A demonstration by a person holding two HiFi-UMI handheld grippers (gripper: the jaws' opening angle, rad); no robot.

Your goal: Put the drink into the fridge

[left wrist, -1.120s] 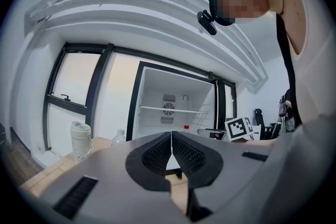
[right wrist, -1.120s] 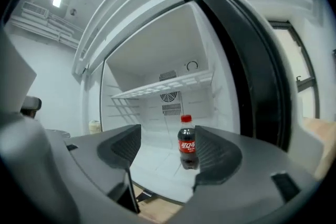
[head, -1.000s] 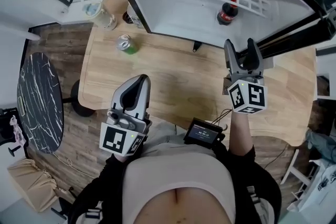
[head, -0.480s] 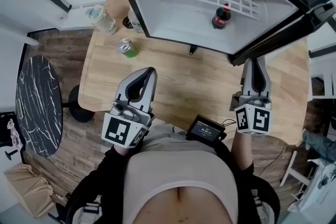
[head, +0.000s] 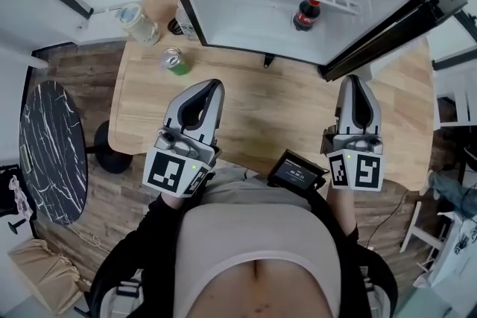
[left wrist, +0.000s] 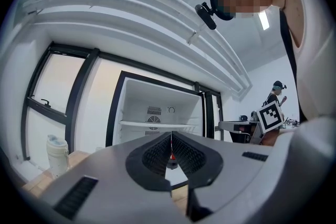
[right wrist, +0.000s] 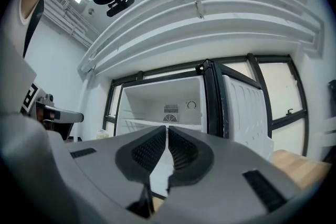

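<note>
Standing upright inside the open fridge (head: pixel 238 22), the cola bottle (head: pixel 305 13) is well apart from both grippers. The right gripper (head: pixel 355 82), over the wooden table (head: pixel 283 104), has just been closing and is now shut, with nothing between its jaws. The left gripper (head: pixel 211 87) is likewise closed and empty.

Bare light wooden tabletop (head: pixel 283 100) runs clear to the open white fridge (head: pixel 246 4), where a dark cola bottle (head: pixel 305 13) stands. Green drink can (head: pixel 175 61) sits left; black-framed fridge door (head: pixel 380 41) juts right.
</note>
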